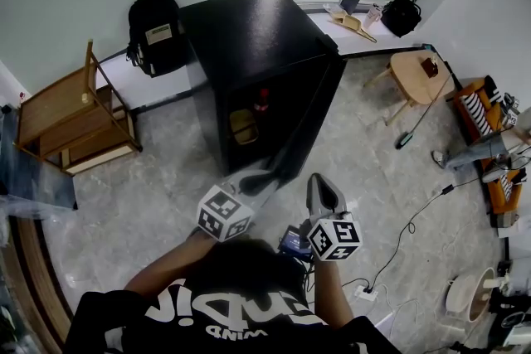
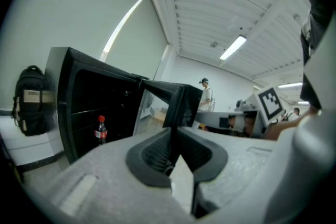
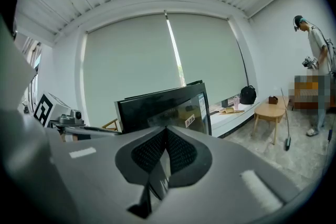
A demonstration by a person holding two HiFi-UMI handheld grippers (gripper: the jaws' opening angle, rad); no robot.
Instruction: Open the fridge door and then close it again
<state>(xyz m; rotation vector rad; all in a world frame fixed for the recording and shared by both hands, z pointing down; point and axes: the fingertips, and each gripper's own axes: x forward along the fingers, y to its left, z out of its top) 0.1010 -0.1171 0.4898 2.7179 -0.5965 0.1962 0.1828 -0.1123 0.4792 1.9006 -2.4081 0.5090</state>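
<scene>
nearest, the right gripper [image 1: 319, 183] hung just right of the door with its jaws pressed together on nothing, seemingly spare for this step. just left of it, the left gripper [image 1: 262, 177] had its jaws pinched on what looked like the free edge of the glossy black fridge door [image 1: 319, 112], probably so that hand could swing it. the door stood well open, angled toward the near side, so the closing seemed left to do. beyond, the boxy black fridge [image 1: 249, 29] showed a red-capped cola bottle [image 1: 263, 100] inside. a black backpack [image 1: 154, 29] leaned at the far left.
</scene>
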